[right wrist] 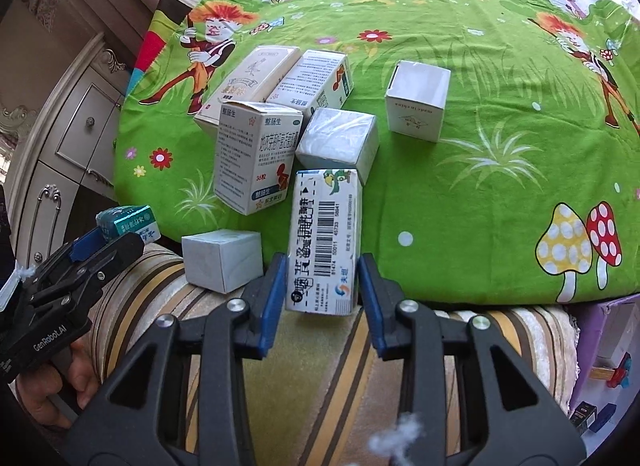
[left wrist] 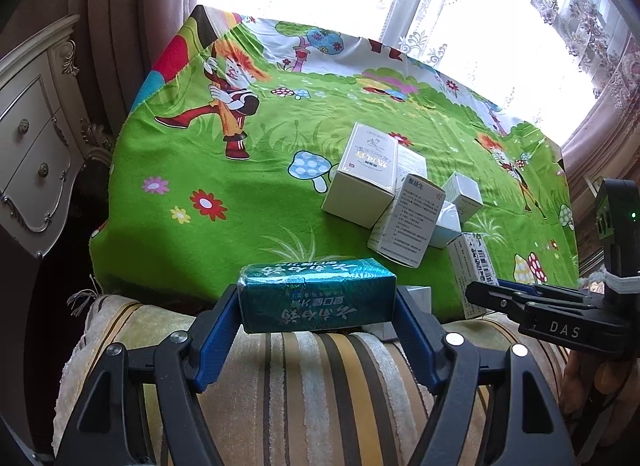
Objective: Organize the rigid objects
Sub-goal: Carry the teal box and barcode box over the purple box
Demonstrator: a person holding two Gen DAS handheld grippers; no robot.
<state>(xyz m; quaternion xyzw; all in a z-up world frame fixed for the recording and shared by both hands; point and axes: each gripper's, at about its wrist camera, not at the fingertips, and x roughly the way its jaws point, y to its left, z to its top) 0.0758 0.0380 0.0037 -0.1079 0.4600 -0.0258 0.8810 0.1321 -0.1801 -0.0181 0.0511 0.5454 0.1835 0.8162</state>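
A teal wrapped box (left wrist: pixel 320 286) sits crosswise between my left gripper's (left wrist: pixel 318 306) blue pads, which press on its two ends; it hangs above the striped cushion (left wrist: pixel 320 394). My right gripper (right wrist: pixel 322 266) is shut on the near end of a long white box with a barcode (right wrist: pixel 326 225), one pad on each long side. The box's far end reaches over the green cartoon cloth (right wrist: pixel 460 205). Behind it stand a white medicine box with red and blue print (right wrist: pixel 256 157), a wrapped white cube (right wrist: pixel 338 141), a cream box (right wrist: pixel 248 85) and another printed box (right wrist: pixel 312 77).
A white cube box (right wrist: pixel 418 101) stands apart on the cloth, and a small pale box (right wrist: pixel 222 260) sits at the cloth's near edge. An ornate white drawer cabinet (left wrist: pixel 32 145) is at the left. A purple bin (right wrist: pixel 592 330) is at the right. The window is behind the cloth.
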